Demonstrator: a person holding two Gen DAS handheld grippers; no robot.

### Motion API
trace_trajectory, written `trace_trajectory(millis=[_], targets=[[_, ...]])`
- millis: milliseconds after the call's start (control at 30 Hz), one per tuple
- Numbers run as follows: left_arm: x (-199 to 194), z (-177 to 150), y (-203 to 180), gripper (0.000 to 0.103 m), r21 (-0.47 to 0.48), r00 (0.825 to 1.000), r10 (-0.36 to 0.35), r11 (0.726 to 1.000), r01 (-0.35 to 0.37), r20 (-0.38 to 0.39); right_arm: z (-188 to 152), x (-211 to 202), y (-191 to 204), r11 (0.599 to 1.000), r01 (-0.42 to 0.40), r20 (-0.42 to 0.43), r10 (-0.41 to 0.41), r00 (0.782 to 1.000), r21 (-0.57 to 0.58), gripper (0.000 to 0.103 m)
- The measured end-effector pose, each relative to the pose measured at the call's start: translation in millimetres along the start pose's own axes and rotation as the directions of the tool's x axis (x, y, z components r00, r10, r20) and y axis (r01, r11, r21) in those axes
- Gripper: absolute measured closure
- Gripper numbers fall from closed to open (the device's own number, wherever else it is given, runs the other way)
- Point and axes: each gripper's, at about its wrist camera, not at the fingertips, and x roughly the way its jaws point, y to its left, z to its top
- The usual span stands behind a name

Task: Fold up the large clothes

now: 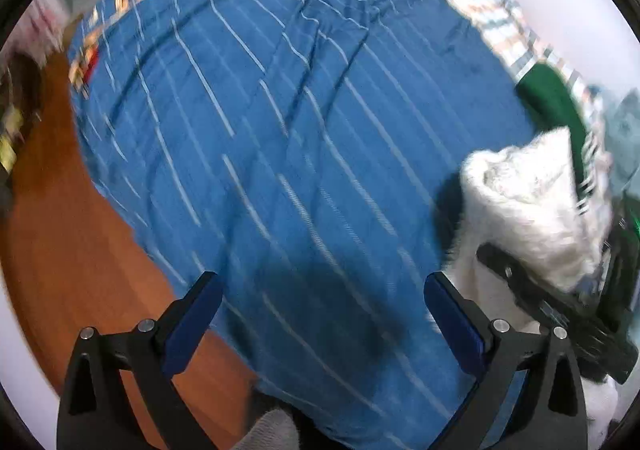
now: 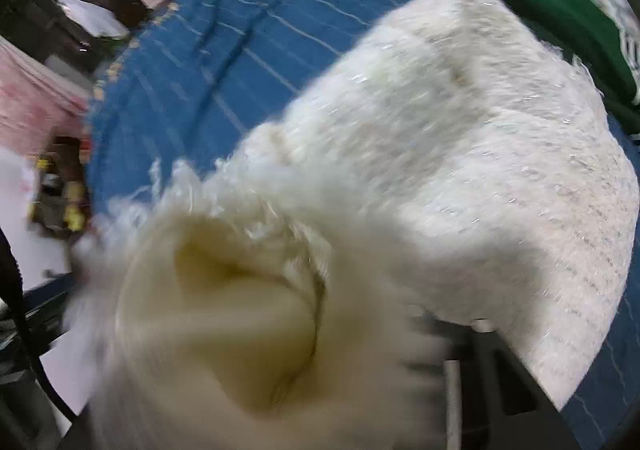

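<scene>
**Fluffy sweater may slip**

The left gripper (image 1: 322,314) is wide apart, holding nothing. Fluff hides the right gripper (image 2: 400,330), so I cannot tell its grip. The white sweater (image 2: 460,137) lies bunched on the blue blanket (image 1: 280,109), right side. A loose hold could drop it.

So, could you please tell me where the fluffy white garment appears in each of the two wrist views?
Left wrist view: the fluffy white garment sits at the right edge, bunched up beside the right gripper.
Right wrist view: the garment fills the centre and right, blurred close to the lens at the lower left.
Shared landmark: the blue striped bedspread under it, with a green cloth at the far right.
</scene>
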Motion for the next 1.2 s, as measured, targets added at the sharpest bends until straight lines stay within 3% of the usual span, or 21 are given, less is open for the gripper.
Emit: trace_trajectory(millis=[133, 233, 333, 400, 533, 567, 600, 633, 667, 700, 767, 800, 867, 967, 1033, 1100, 1167, 1200], targets=[[-10.4, -6.7, -6.8, 0.000, -0.079, 0.982, -0.187, 0.980, 0.185, -0.021, -25.9, -63.9, -39.9, 0.982, -0.134, 0.021, 0.133, 0.991, 0.131, 0.034], [4.2, -12.5, -42.7, 0.000, -0.055, 0.951, -0.303, 0.952, 0.299, -0.062, -55.8, -96.9, -87.7, 0.967, -0.067, 0.029, 0.062, 0.998, 0.248, 0.034], [33.6, -7.3, -81.3, 0.000, -0.041, 0.919, -0.385, 0.923, 0.383, -0.082, -89.1, -102.5, -143.5, 0.923, 0.016, -0.008, -0.014, 1.000, 0.384, 0.034], [61.5, -0.8, -98.1, 0.000, -0.070, 0.914, -0.394, 0.919, 0.389, -0.095, -109.8, -102.3, -171.7, 0.879, 0.016, -0.013, -0.011, 1.000, 0.476, 0.034], [119.8, 8.5, -108.8, 0.002, -0.209, 0.921, -0.369, 0.917, 0.340, -0.122, -137.6, -100.6, -203.3, 0.792, -0.032, 0.030, 0.018, 0.999, 0.610, 0.034], [125.1, 9.8, -108.8, 0.007, -0.241, 0.925, -0.366, 0.911, 0.333, -0.103, -137.3, -98.9, -202.4, 0.782, -0.039, 0.035, 0.022, 0.999, 0.622, 0.034], [124.1, 10.7, -108.5, 0.034, -0.259, 0.931, -0.359, 0.908, 0.330, -0.072, -140.5, -98.8, -203.6, 0.772, -0.056, 0.045, 0.035, 0.998, 0.633, 0.034], [120.3, 10.8, -107.7, 0.052, -0.259, 0.943, -0.327, 0.917, 0.304, -0.053, -141.2, -99.2, -201.2, 0.770, -0.066, 0.051, 0.043, 0.998, 0.635, 0.034], [112.4, 9.2, -106.0, 0.071, -0.257, 0.947, -0.322, 0.916, 0.307, -0.020, -142.1, -99.6, -200.5, 0.772, -0.065, 0.054, 0.040, 0.998, 0.632, 0.034], [104.3, 7.8, -103.9, 0.080, -0.255, 0.947, -0.321, 0.916, 0.311, 0.001, -139.9, -99.2, -197.4, 0.779, -0.062, 0.053, 0.037, 0.998, 0.624, 0.034], [74.4, -0.3, -100.7, 0.085, -0.232, 0.953, -0.297, 0.925, 0.302, 0.055, -136.2, -101.5, -192.5, 0.798, -0.052, 0.048, 0.029, 0.998, 0.600, 0.034], [61.1, -5.4, -97.8, 0.097, -0.222, 0.955, -0.286, 0.929, 0.296, 0.078, -125.8, -107.1, -195.3, 0.804, -0.042, 0.042, 0.022, 0.999, 0.593, 0.034], [40.3, -19.0, -86.2, 0.098, -0.196, 0.964, -0.242, 0.946, 0.260, 0.109, -112.9, -109.8, -194.6, 0.824, -0.032, 0.033, 0.016, 0.999, 0.565, 0.034], [52.2, -29.9, -67.8, 0.097, -0.224, 0.972, -0.219, 0.946, 0.234, 0.088, -92.8, -109.3, -186.0, 0.858, -0.036, 0.026, 0.026, 0.999, 0.513, 0.035], [70.9, -26.2, -63.3, 0.097, -0.219, 0.975, -0.212, 0.951, 0.221, 0.064, -73.7, -98.7, -180.9, 0.881, -0.055, 0.029, 0.047, 0.998, 0.471, 0.043], [80.1, -25.1, -66.4, 0.097, -0.210, 0.976, -0.212, 0.953, 0.218, 0.052, -54.7, -84.7, -175.1, 0.900, -0.051, 0.016, 0.048, 0.999, 0.434, 0.064], [83.7, -21.5, -63.5, 0.097, -0.207, 0.972, -0.235, 0.949, 0.236, 0.034, -36.0, -57.9, -171.4, 0.917, -0.031, -0.036, 0.050, 0.998, 0.399, 0.066], [80.5, -19.5, -61.2, 0.095, -0.215, 0.968, -0.249, 0.944, 0.250, 0.032, -28.2, -35.8, -171.4, 0.926, 0.024, -0.101, 0.015, 0.995, 0.377, 0.067]])
